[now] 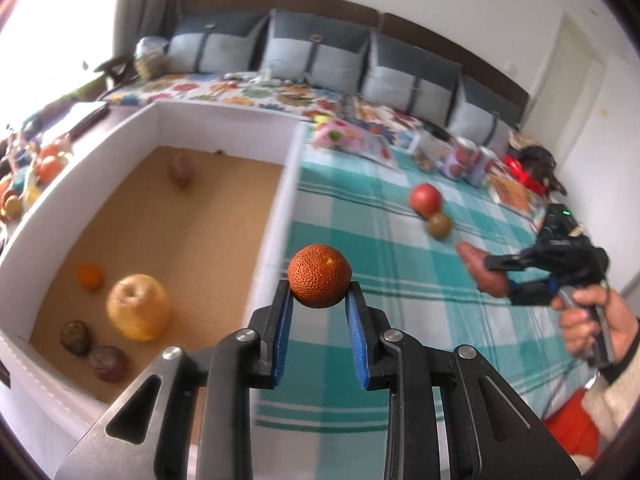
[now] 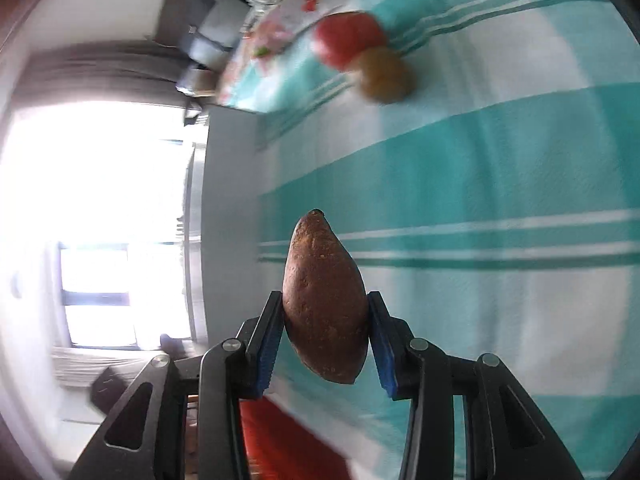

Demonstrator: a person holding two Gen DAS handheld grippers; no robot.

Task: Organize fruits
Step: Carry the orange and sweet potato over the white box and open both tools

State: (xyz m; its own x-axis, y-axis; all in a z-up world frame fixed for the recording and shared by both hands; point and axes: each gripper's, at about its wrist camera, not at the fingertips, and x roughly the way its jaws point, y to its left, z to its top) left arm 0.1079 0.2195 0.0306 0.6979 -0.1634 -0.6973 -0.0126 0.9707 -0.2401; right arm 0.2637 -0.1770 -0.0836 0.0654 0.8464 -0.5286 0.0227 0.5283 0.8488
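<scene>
Left gripper [image 1: 320,300]: clamped on a pitted orange fruit [image 1: 319,275], held just beside the white box [image 1: 276,208].
Right gripper [image 2: 325,334]: closed on a brown tapered fruit [image 2: 324,304] above the checked cloth [image 2: 500,160]. Step, by judgement: carrying; next, release each over the box; apple [image 1: 425,199] and greenish fruit [image 1: 439,224] remain out.

Pitted matt orange fruit [image 1: 319,276]; checked woven cloth [image 1: 400,300]; ribbed blue pads [image 1: 285,332].

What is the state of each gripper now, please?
Left gripper: shut on the bumpy orange fruit.
Right gripper: shut on the sweet potato.
</scene>
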